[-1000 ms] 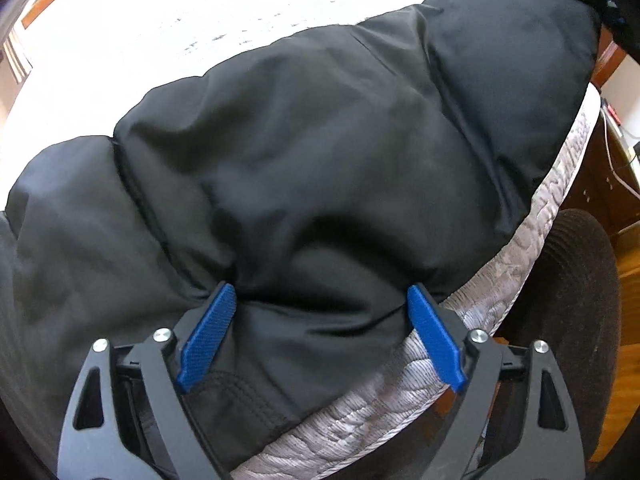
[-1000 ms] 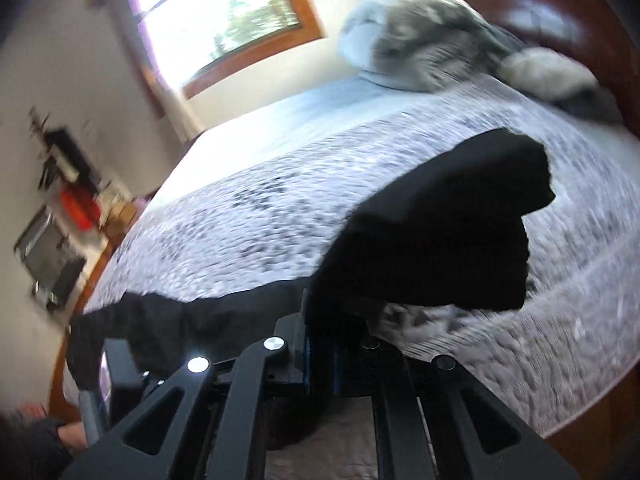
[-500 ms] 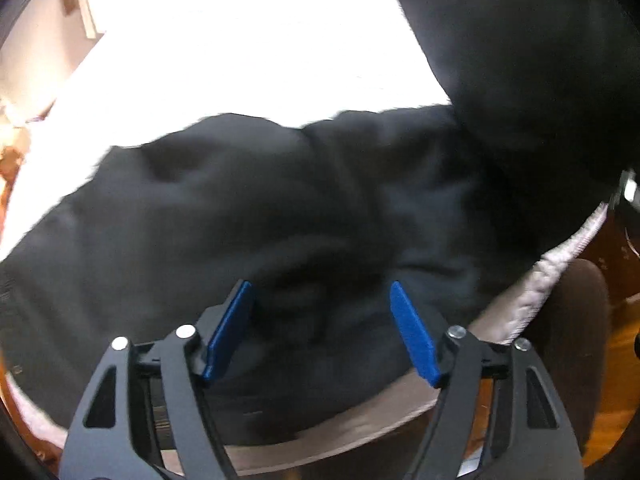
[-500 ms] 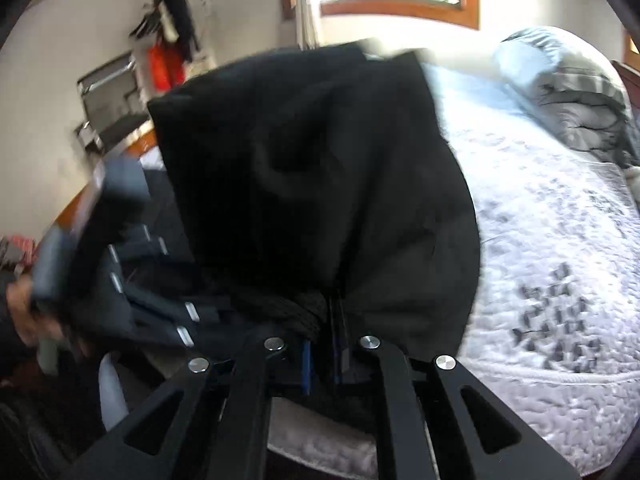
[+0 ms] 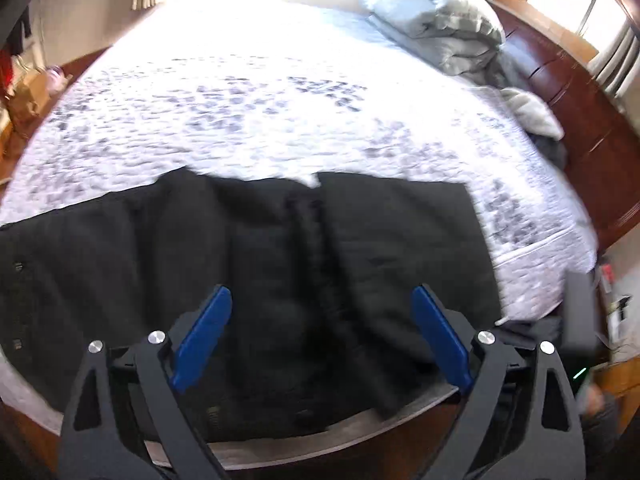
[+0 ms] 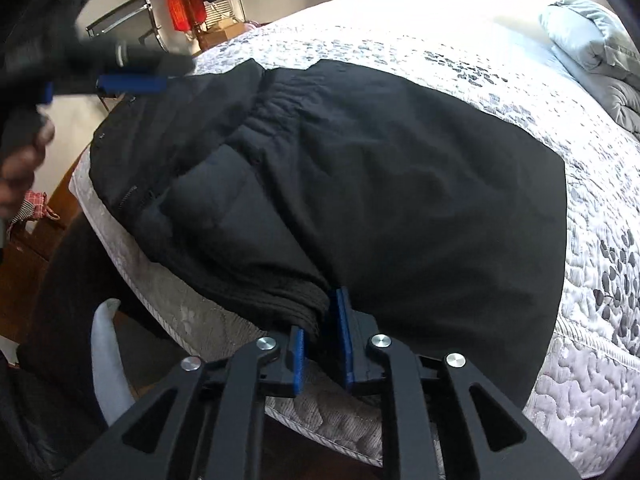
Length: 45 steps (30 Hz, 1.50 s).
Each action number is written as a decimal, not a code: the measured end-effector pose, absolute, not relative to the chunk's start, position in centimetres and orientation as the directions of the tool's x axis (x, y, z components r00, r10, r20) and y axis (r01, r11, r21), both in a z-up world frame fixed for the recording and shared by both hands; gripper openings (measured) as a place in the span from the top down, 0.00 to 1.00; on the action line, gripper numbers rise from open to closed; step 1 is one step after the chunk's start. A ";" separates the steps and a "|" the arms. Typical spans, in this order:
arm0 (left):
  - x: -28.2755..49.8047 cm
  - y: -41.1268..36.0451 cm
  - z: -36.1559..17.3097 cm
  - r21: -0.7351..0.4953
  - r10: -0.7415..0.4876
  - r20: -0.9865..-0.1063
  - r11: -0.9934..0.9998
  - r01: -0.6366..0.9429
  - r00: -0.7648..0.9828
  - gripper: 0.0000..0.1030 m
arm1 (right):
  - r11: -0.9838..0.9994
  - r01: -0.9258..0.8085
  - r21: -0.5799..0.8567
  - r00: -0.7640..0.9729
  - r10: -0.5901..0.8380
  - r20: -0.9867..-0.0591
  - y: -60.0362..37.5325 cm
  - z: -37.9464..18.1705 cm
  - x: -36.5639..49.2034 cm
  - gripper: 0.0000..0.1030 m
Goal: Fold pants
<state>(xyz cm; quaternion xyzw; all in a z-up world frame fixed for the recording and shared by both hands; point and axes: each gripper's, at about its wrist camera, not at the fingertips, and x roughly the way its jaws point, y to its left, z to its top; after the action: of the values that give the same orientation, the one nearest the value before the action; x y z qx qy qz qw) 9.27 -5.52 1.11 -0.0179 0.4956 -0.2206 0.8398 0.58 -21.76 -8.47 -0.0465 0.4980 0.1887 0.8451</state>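
Note:
The black pants (image 5: 280, 272) lie folded over on the white patterned bedspread (image 5: 248, 92), along the near edge of the bed. In the right wrist view the pants (image 6: 400, 184) show the elastic waistband on top near the left. My left gripper (image 5: 320, 332) is open and empty, held just above the pants. My right gripper (image 6: 322, 332) is shut on a bunched edge of the pants at the bed's near edge. The left gripper also shows blurred in the right wrist view (image 6: 132, 80), at upper left.
Grey pillows (image 5: 436, 28) lie at the head of the bed by a dark wood headboard (image 5: 580, 120). A metal chair (image 6: 124, 20) and red bag (image 6: 182, 4) stand beyond the bed's far side. Wooden floor lies below the mattress edge (image 6: 180, 312).
My right gripper has carried the pant end over and laid it down on the rest of the pants. My left gripper has lifted off the fabric and pulled back, still open.

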 end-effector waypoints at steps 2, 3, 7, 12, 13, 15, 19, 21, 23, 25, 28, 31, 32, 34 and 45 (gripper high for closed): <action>9.3 -7.8 0.1 -0.248 -0.398 -0.842 0.885 0.394 0.364 0.11 | 0.924 -0.366 0.109 0.434 0.273 -0.859 -21.7 -8.5 0.5 0.82; 9.2 -9.0 -0.7 -0.235 -0.388 -0.850 0.885 0.402 0.356 0.11 | 0.925 -0.363 0.112 0.433 0.274 -0.859 -21.7 -8.4 0.4 0.81; 9.0 -11.9 -4.5 -0.185 -0.335 -0.901 0.871 0.455 0.276 0.13 | 0.921 -0.370 0.123 0.435 0.289 -0.853 -21.9 -8.0 0.0 0.75; 8.6 -12.0 -7.2 -0.116 -0.239 -0.947 0.877 0.466 0.215 0.21 | 0.916 -0.360 0.174 0.418 0.325 -0.848 -22.5 -7.8 -0.2 0.71; 8.5 -11.8 -7.5 -0.121 -0.240 -0.948 0.879 0.462 0.208 0.21 | 0.915 -0.359 0.184 0.414 0.332 -0.848 -22.7 -7.7 -0.2 0.71; 8.5 -11.7 -7.7 -0.109 -0.230 -0.951 0.874 0.473 0.206 0.21 | 0.910 -0.359 0.206 0.402 0.351 -0.846 -23.0 -7.4 -0.3 0.70; 8.0 -11.9 -7.9 -0.077 -0.217 -0.950 0.859 0.506 0.224 0.19 | 0.888 -0.367 0.278 0.404 0.421 -0.812 -24.6 -5.8 -1.0 0.60; 7.8 -11.6 -7.8 -0.085 -0.230 -0.947 0.852 0.516 0.225 0.19 | 0.871 -0.354 0.342 0.436 0.477 -0.763 -26.1 -4.1 -1.3 0.57; 7.6 -11.0 -7.5 -0.102 -0.247 -0.944 0.850 0.517 0.220 0.19 | 0.870 -0.343 0.355 0.451 0.484 -0.750 -26.5 -3.2 -1.2 0.56; 7.4 -10.3 -7.2 -0.105 -0.254 -0.940 0.849 0.518 0.226 0.19 | 0.872 -0.356 0.336 0.449 0.475 -0.757 -26.0 -2.9 -0.9 0.56; 7.0 -9.3 -6.7 -0.104 -0.257 -0.937 0.852 0.514 0.236 0.18 | 0.880 -0.367 0.303 0.419 0.447 -0.790 -24.6 -3.8 -0.1 0.57; 6.7 -9.0 -6.2 -0.070 -0.235 -0.936 0.855 0.515 0.263 0.14 | 0.883 -0.364 0.296 0.390 0.433 -0.812 -23.3 -5.1 0.4 0.64; 6.6 -8.9 -6.0 -0.062 -0.233 -0.934 0.853 0.518 0.271 0.14 | 0.880 -0.369 0.299 0.377 0.436 -0.817 -23.0 -5.5 0.6 0.64; 6.3 -8.7 -5.4 -0.043 -0.221 -0.932 0.854 0.518 0.287 0.14 | 0.888 -0.372 0.271 0.355 0.406 -0.842 -22.1 -6.4 0.8 0.62; 7.4 -2.0 -3.1 -0.040 -0.162 -0.914 0.949 0.314 0.373 0.14 | 0.894 -0.429 0.130 0.378 0.308 -0.873 -19.0 -6.7 1.3 0.49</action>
<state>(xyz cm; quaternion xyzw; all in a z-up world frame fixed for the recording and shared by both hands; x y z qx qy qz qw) 7.41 -1.97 -3.06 0.0700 0.5411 -0.1440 0.8255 1.34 -18.99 -6.69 -0.0592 0.5112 0.2227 0.8280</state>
